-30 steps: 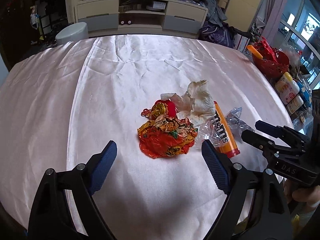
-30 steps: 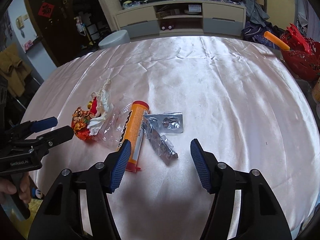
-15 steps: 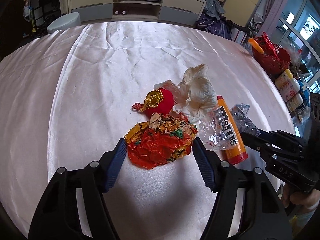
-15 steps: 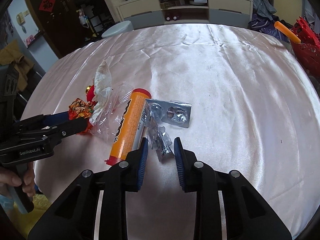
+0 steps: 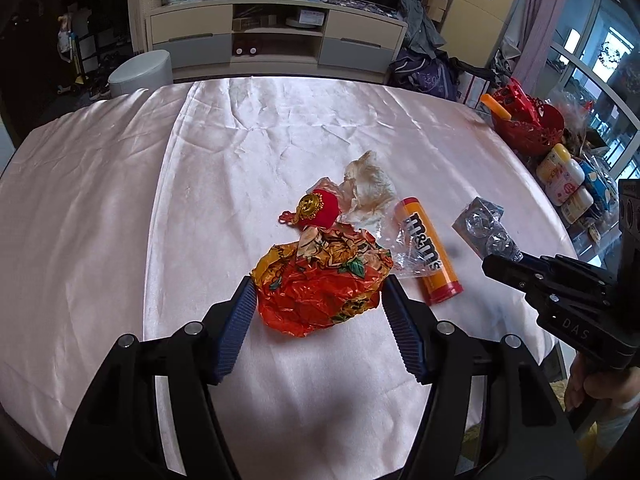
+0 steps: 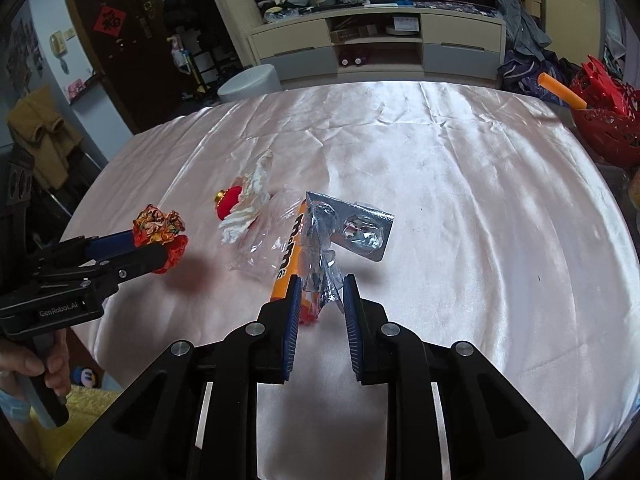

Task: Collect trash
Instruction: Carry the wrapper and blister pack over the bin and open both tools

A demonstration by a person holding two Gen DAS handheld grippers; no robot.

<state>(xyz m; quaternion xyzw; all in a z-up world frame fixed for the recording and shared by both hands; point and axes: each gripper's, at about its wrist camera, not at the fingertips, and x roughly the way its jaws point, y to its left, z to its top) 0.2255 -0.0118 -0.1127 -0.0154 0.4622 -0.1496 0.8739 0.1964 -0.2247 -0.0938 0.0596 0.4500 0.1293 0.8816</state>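
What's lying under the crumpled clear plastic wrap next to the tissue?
The clear plastic wrap drapes over the upper part of the orange candy tube, its lettering showing through. Anything else beneath it is hidden.

Counted on the pink-draped surface [image 5: 280,128]: one orange-red foil wrapper [image 5: 320,280], one red ornament [image 5: 320,209], one crumpled tissue [image 5: 370,188], one clear plastic bag [image 6: 264,240], one orange candy tube [image 5: 430,252], one silver blister pack [image 6: 352,230].

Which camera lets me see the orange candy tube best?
The left wrist view. There the orange candy tube lies nearly whole on the pink cloth, its lettering readable, only a clear wrapper overlapping one side. In the right wrist view the tube is mostly hidden behind the silver blister pack.
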